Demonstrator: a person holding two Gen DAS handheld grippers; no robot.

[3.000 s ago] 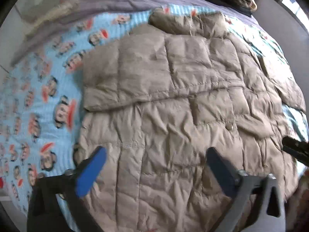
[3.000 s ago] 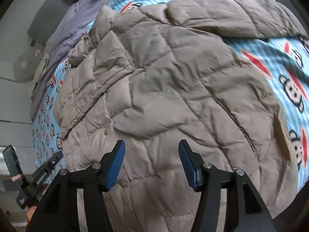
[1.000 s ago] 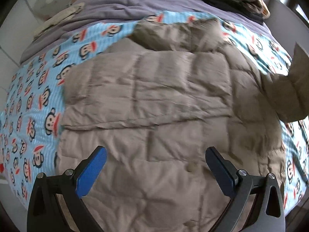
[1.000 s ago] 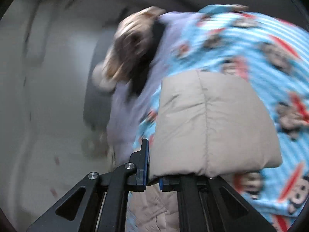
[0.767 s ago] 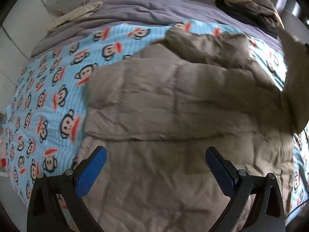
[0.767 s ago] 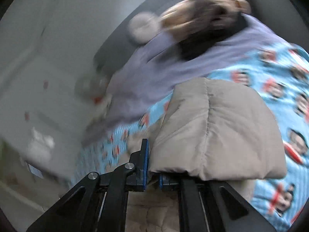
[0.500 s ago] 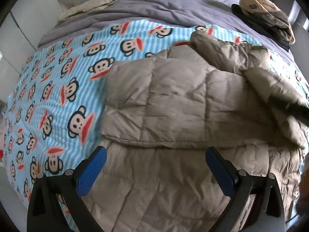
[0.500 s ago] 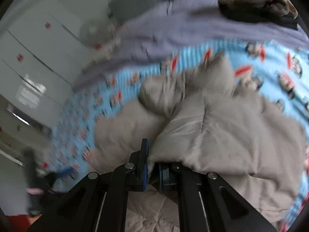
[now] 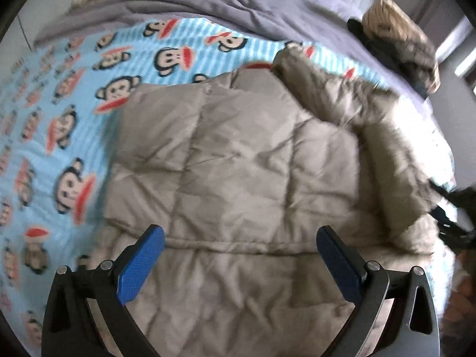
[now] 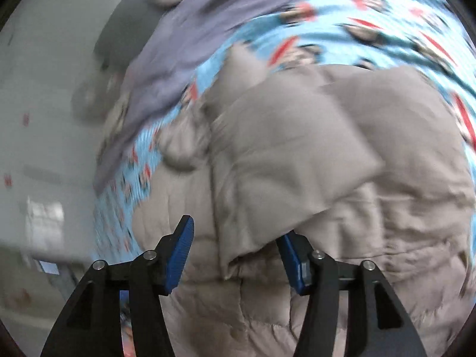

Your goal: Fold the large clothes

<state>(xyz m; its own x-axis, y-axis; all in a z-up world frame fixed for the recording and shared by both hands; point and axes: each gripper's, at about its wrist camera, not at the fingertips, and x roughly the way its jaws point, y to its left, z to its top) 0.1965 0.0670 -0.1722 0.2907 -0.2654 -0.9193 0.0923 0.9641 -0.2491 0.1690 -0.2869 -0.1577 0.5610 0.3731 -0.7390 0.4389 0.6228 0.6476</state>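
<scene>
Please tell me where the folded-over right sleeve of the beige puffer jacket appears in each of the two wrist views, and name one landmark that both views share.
Left wrist view: the folded sleeve lies at the right side, running down toward the right gripper at the edge.
Right wrist view: the folded sleeve fills the centre, its cuff between the open jaws.
Shared landmark: the purple blanket beyond the monkey-print sheet.
</scene>
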